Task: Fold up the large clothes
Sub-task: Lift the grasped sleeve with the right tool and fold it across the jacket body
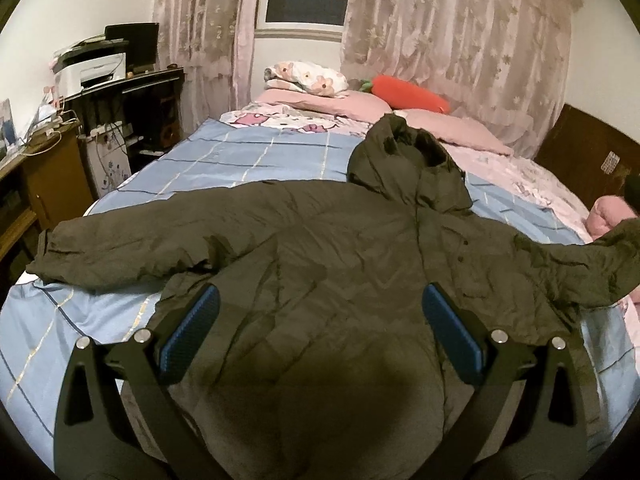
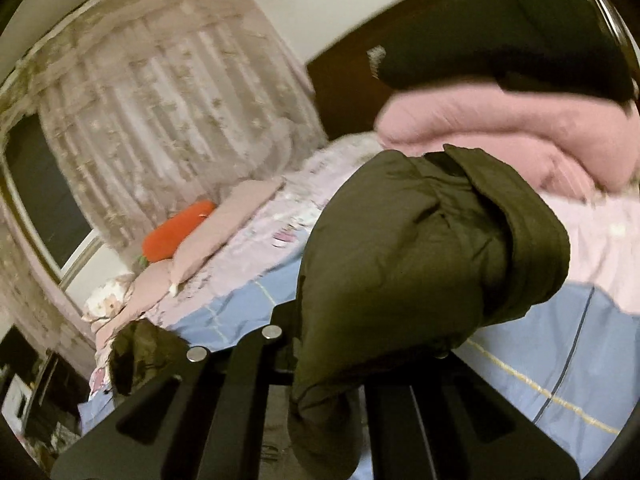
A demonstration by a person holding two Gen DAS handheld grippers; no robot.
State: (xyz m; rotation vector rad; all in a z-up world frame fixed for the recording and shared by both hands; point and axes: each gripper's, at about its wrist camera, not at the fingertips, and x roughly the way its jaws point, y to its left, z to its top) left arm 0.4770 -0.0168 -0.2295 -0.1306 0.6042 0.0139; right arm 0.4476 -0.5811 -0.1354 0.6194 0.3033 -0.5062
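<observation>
A dark green coat (image 1: 320,248) lies spread on the bed (image 1: 224,152), hood toward twelve o'clock. The left gripper (image 1: 320,320) hovers over it, fingers apart. The right gripper (image 2: 360,360) is clamped on a sleeve (image 2: 420,248), lifted at three o'clock.

Olive hooded jacket (image 1: 320,264) spread on bed (image 1: 240,160)

Front up, buttons showing, hood toward the bed's pillow end, one sleeve (image 1: 120,252) flat across the bed; other sleeve's cuff (image 2: 440,248) raised off the bed, bunched.

Dim, warm indoor light; dark rounded fisheye corners; right wrist view smeared by motion blur; left wrist view sharp.
</observation>
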